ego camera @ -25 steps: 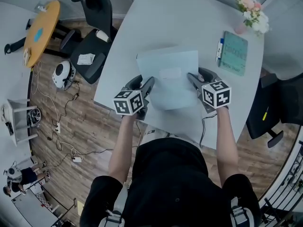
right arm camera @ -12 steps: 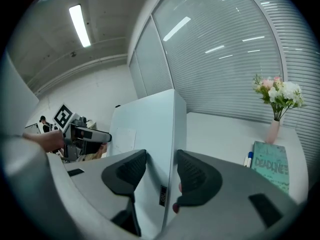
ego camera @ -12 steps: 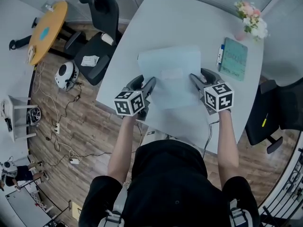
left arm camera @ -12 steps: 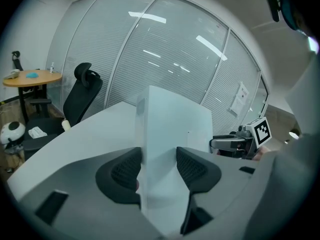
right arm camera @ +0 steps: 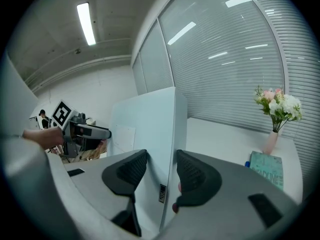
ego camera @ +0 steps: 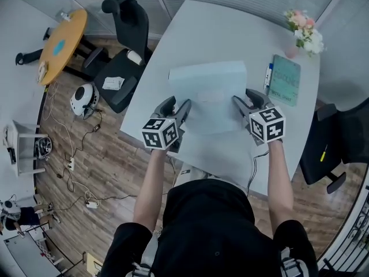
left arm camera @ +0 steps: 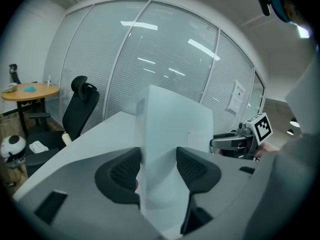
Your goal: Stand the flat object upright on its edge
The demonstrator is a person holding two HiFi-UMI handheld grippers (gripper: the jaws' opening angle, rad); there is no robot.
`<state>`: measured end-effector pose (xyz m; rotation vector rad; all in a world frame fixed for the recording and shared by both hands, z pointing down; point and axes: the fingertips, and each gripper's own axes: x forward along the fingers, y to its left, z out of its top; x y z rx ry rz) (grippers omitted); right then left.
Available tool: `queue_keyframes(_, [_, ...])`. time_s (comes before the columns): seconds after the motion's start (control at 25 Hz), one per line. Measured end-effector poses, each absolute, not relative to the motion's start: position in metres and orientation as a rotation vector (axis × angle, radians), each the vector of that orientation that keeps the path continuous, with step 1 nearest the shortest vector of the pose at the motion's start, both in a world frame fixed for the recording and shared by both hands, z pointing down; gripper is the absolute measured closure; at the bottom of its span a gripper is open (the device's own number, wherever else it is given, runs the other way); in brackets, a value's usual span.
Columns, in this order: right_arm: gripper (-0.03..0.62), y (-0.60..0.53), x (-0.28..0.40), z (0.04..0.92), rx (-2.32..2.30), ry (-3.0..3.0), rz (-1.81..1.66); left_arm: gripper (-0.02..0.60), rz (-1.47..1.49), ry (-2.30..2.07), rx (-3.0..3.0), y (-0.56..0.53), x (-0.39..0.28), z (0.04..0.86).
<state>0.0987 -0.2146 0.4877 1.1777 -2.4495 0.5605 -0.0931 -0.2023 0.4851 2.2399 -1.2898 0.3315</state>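
Box (ego camera: 207, 94) hangs tilted over the table (ego camera: 230, 33) with its long axis crosswise, left gripper (ego camera: 180, 115) clamped on its left end, right gripper (ego camera: 241, 109), jaws just closing further, gripping its right end, both equally near

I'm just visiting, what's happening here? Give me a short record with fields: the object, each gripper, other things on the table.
Object: pale blue flat box, tipped up steeply over the white table
Left gripper: shut on the box's left end
Right gripper: shut on its right end; jaws have just closed a little further
Also on table: teal notebook, pen beside it, flowers in a vase
Unclear: whether the box's lower edge touches the table
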Motion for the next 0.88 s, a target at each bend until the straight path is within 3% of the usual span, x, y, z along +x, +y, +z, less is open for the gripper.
queue_keyframes(0.88, [0.424,-0.229,0.115,0.478,1.229,-2.356,0.289,0.365,0.468,-1.363,2.368,-0.222,-0.082,0.478])
